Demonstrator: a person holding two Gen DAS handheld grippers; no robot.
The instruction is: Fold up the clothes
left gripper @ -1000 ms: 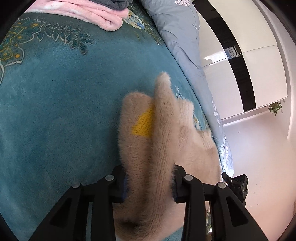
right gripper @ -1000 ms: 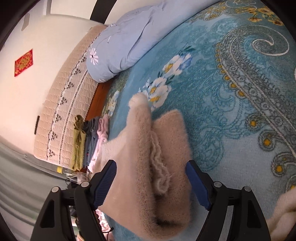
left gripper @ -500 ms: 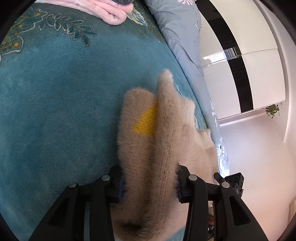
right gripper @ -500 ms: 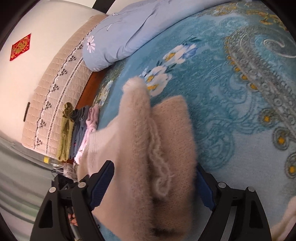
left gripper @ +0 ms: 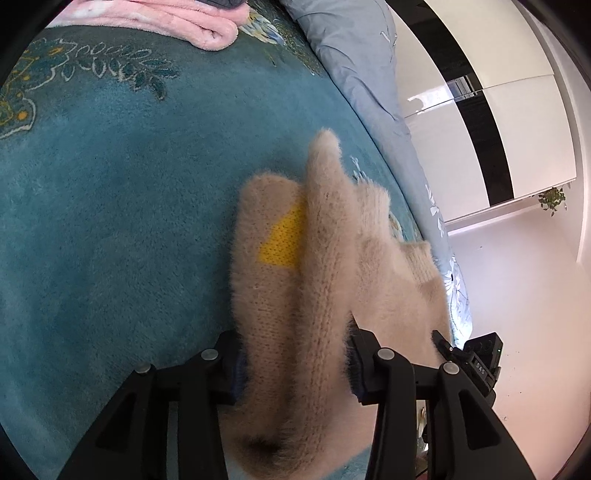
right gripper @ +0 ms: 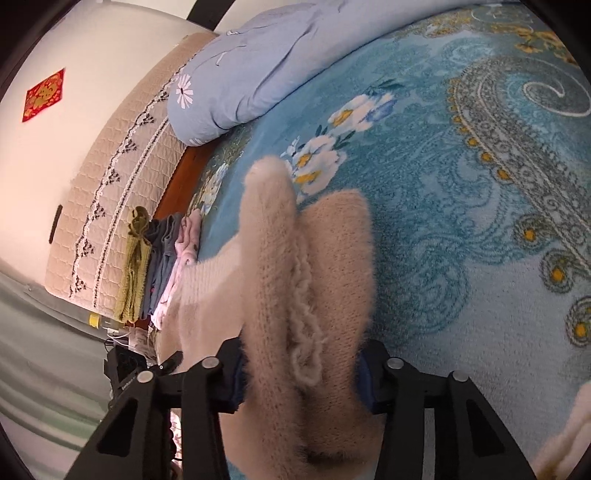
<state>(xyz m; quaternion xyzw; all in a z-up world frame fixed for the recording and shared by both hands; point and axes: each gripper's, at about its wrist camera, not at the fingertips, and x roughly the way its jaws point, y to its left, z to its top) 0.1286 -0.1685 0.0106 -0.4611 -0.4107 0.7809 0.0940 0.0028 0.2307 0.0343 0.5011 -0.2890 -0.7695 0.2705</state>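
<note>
A fuzzy beige knit sweater (left gripper: pixel 314 280) with a yellow patch is bunched in thick folds and held up over the teal bed blanket (left gripper: pixel 110 206). My left gripper (left gripper: pixel 295 365) is shut on one bunched end of it. In the right wrist view the same sweater (right gripper: pixel 295 280) fills the space between the fingers, and my right gripper (right gripper: pixel 301 373) is shut on its other end. The other gripper's black body shows at the edge of each view, in the left wrist view (left gripper: pixel 480 358) and in the right wrist view (right gripper: pixel 129 369).
A folded pink blanket (left gripper: pixel 155 22) lies at the far end of the bed. A grey-blue floral duvet (right gripper: pixel 266 62) lies along the bed's edge. Folded clothes (right gripper: pixel 159 258) are stacked by the quilted headboard (right gripper: pixel 110 192). A white wardrobe (left gripper: pixel 498 110) stands beyond the bed.
The right gripper closed from wide apart onto the sweater. Both grippers shifted slightly with the sweater, which stays bunched between them.
</note>
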